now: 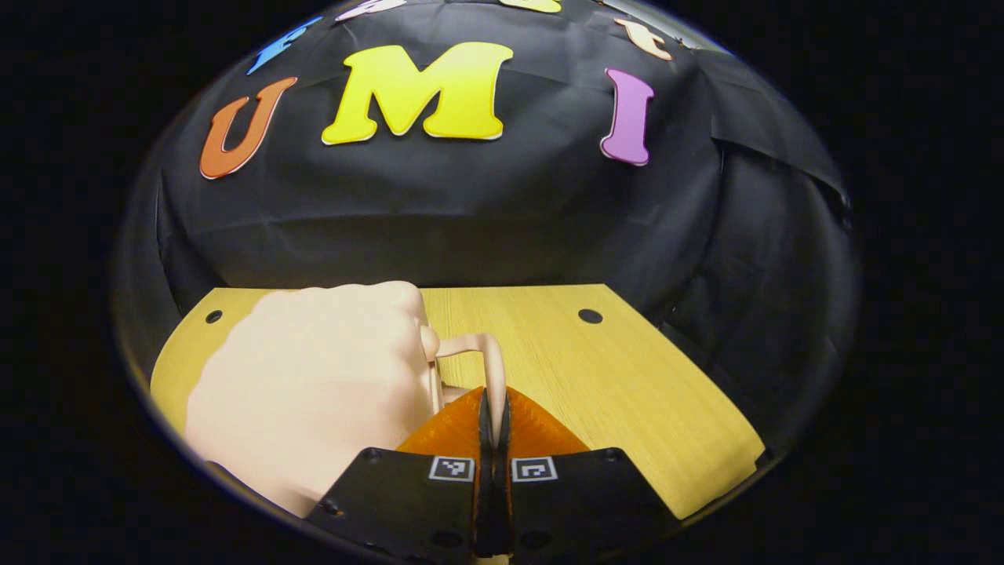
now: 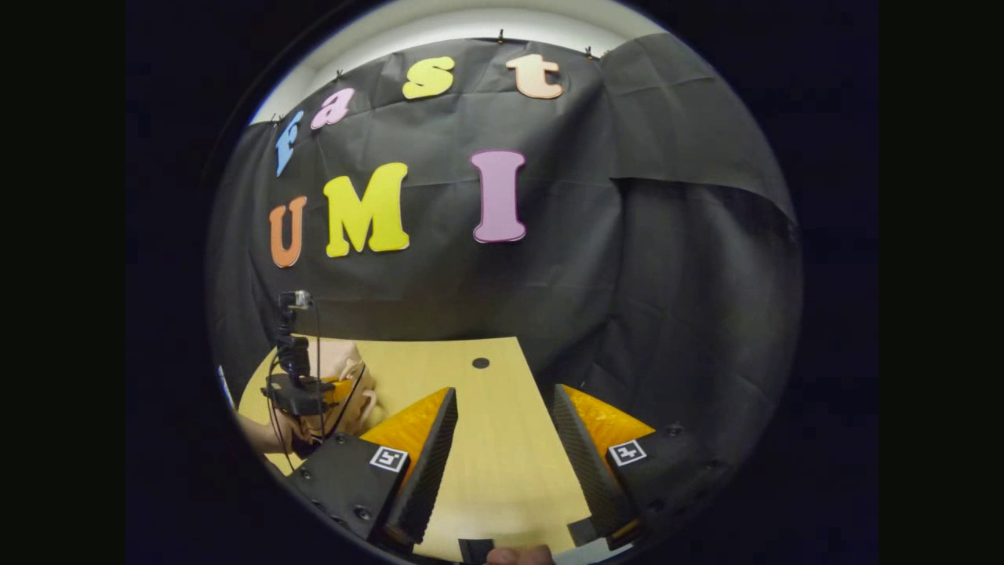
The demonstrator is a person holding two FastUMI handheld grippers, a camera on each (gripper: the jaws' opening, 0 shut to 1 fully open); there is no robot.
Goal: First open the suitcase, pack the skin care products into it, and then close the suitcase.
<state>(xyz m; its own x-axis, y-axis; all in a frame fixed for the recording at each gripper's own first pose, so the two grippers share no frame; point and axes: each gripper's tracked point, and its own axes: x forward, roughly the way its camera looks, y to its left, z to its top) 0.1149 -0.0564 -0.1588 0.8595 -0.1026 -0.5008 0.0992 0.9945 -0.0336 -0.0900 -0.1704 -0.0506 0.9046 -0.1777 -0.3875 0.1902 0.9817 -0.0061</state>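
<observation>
Left gripper view: the left gripper (image 1: 493, 408) has its orange fingers (image 1: 447, 428) pressed together, pinching the thin loop handle (image 1: 492, 361) of a pale pink suitcase (image 1: 314, 392). The suitcase sits on the wooden table (image 1: 627, 377), just left of the fingers, and looks closed.

Right gripper view: the right gripper (image 2: 506, 428) hangs over the bare table (image 2: 502, 463), fingers (image 2: 412, 428) spread wide with nothing between them. Far left, the left gripper (image 2: 302, 392) and a hand (image 2: 263, 435) are at the suitcase (image 2: 345, 369).
</observation>
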